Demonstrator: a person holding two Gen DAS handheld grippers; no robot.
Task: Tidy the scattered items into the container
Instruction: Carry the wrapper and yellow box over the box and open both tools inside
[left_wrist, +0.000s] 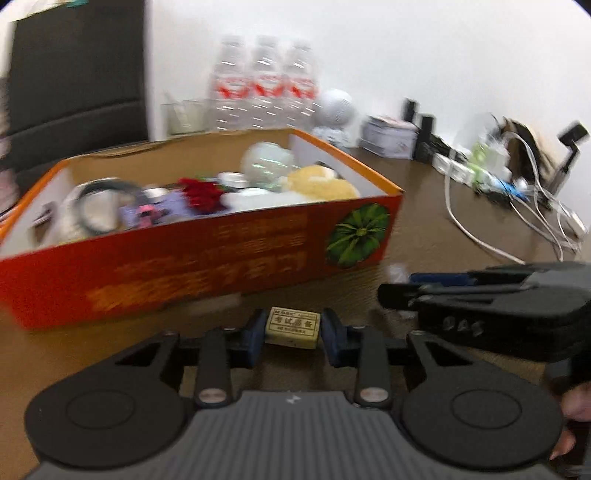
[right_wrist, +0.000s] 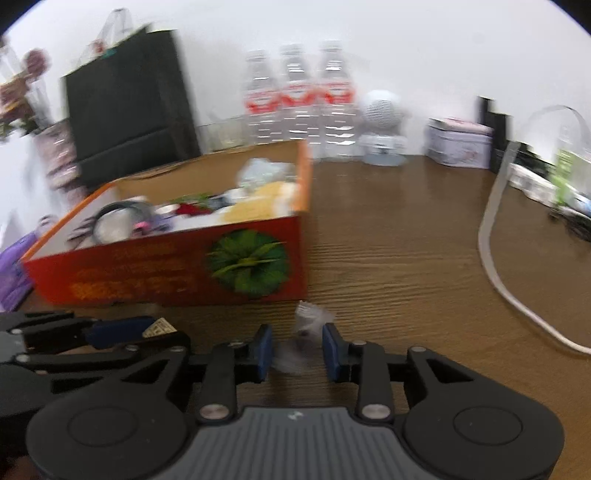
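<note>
Just in front of the red cardboard box (left_wrist: 192, 254): left gripper (left_wrist: 292, 330) clamped on a beige eraser (left_wrist: 292, 328), pads pressed to both ends. Beside it, right gripper (right_wrist: 297, 347) parted around a small clear wrapper (right_wrist: 308, 321), blurred, pads apart from it. Beyond the box, three water bottles (right_wrist: 295, 96) against the wall.

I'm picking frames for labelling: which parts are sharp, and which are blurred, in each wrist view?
Left wrist view: the eraser and the left gripper are sharp; the orange box and bottles are smeared. Right wrist view: the right gripper is crisp; the clear wrapper between its fingers is blurred, as is the background.
</note>
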